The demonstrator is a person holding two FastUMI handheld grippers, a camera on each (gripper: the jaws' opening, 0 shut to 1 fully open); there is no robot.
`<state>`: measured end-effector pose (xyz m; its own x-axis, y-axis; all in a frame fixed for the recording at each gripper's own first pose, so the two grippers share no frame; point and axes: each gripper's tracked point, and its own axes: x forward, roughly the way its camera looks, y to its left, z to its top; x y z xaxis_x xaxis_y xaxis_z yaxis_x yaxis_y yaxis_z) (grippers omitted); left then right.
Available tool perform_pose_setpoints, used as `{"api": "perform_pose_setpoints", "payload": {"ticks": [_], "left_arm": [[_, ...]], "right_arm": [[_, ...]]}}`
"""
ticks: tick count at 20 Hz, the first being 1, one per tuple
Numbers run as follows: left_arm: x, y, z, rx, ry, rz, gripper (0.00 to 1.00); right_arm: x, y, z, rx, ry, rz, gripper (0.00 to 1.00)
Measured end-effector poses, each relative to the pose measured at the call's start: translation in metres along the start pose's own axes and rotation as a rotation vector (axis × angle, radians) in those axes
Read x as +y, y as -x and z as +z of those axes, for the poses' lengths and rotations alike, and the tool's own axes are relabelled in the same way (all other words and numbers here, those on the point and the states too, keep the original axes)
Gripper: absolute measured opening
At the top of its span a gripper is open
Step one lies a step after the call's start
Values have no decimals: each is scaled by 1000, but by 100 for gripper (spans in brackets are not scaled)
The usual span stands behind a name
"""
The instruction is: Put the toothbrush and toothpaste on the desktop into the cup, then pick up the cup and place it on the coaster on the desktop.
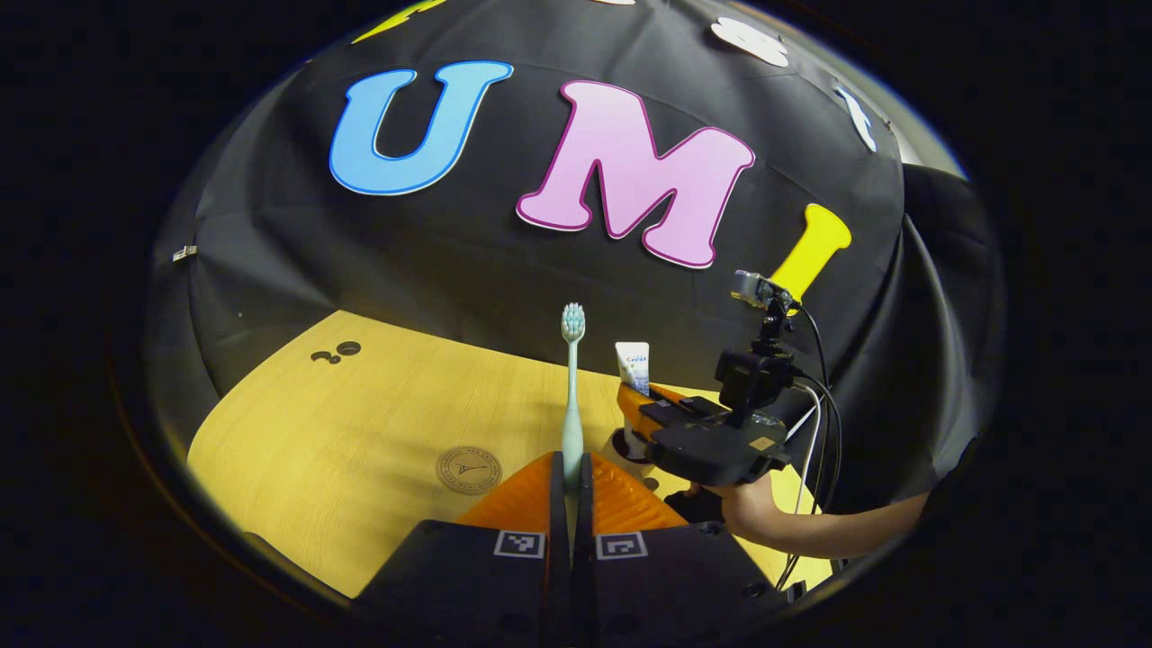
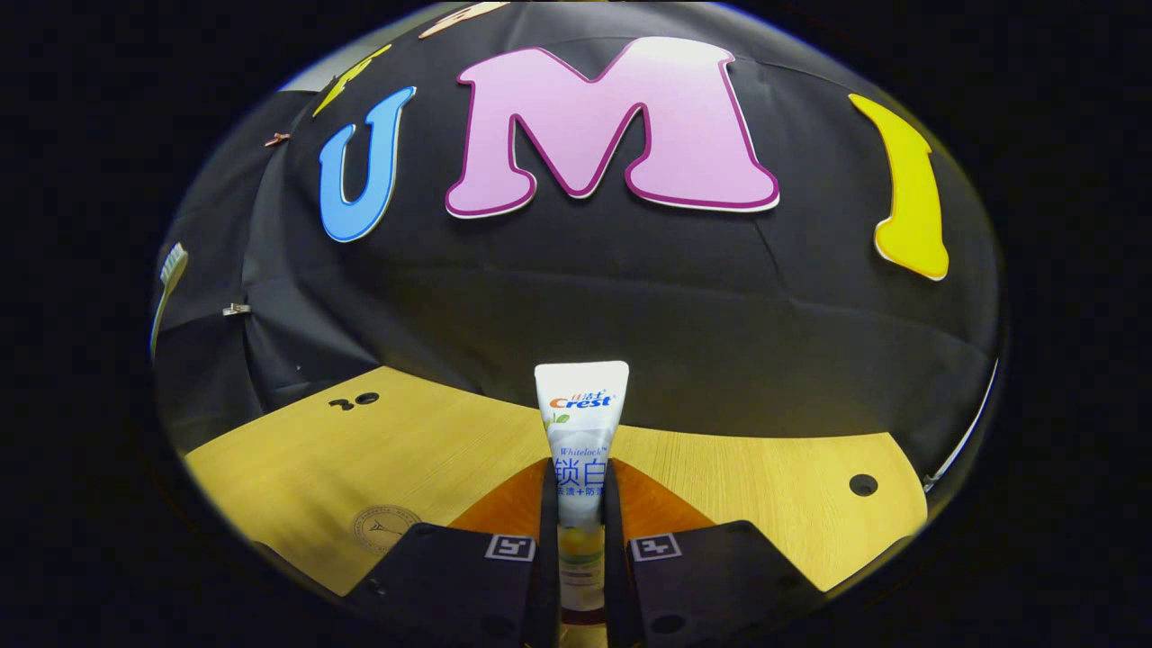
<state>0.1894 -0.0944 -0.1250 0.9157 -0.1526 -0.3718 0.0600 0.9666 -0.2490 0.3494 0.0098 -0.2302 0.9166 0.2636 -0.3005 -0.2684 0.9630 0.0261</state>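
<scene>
Toothbrush (image 1: 572,396) stands upright clamped in left claw (image 1: 571,468); right claw (image 2: 576,504) pinches upright toothpaste (image 2: 580,432).

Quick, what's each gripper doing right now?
Left gripper: closed on the toothbrush, held upright above the desk.
Right gripper: closed on the toothpaste, tube pointing up.

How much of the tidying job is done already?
Both things are picked up: the left gripper pinches the toothbrush upright, the right gripper pinches the toothpaste. Neither is in a cup yet. The coaster on the desk sits bare.
</scene>
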Motion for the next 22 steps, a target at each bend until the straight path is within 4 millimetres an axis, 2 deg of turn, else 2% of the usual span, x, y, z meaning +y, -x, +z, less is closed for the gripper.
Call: {"api": "perform_pose_setpoints", "payload": {"ticks": [5,6,10,11,13,16,17,18,19,22], "left_arm": [[-5,-1,-4,5,-7,-3,6],[-5,-1,-4,8,-8,-4,6],[-11,-1,-9,16,4,-12,6],[-12,0,-11,18,6,-11,6],[-15,1,-13,19,2,-14,6],[-22,2,-12,12,-10,-24,6],[-27,0,-10,5,-10,-34,6],[-31,-3,-10,-1,-9,-43,1],[-36,-6,-7,-9,-11,-53,6],[-53,-25,2,-51,-33,-93,6]], "right_arm": [[-3,6,-23,19,-16,-7,24],[-3,8,-27,20,-14,-7,18],[-2,12,-38,19,8,-8,30],[0,14,-47,47,2,0,28],[-2,19,-45,29,-9,-2,54],[-14,30,-45,47,-25,-26,100],[-19,36,-43,50,-40,-35,99],[-23,43,-40,46,-53,-42,98],[-29,50,-36,38,-54,-52,98],[-49,79,-35,47,-59,-102,97]]}}
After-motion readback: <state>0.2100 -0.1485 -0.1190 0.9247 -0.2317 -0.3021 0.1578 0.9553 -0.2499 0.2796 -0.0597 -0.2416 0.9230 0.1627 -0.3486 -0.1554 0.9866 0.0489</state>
